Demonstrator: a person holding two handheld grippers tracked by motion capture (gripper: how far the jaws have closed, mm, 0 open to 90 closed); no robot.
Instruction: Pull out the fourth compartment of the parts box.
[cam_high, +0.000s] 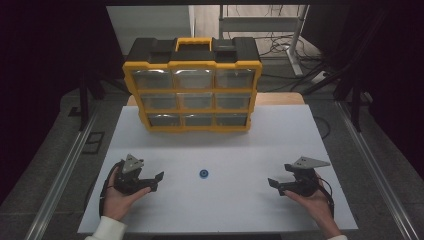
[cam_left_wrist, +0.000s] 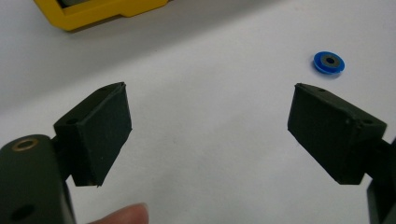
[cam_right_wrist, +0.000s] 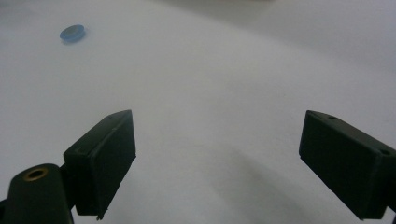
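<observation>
I can read no brand, label or writing on anything here. My left tool rests on the white worktop near its left front corner, jaws spread wide with nothing between them and bare surface under the gap. My right tool rests near the right front part of the worktop, its jaws likewise wide apart and holding nothing. The two tools point toward each other, and the small blue ring lies flat on the worktop between them, well apart from both; in the left gripper view it sits beyond my right-hand jaw, and in the right gripper view it lies far off at the upper left. The yellow and black drawer organizer stands at the far edge of the worktop, with nine clear-fronted drawers in three rows, all pushed in. Between the organizer and the ring the white surface is bare, and both tools sit close to the near edge.
</observation>
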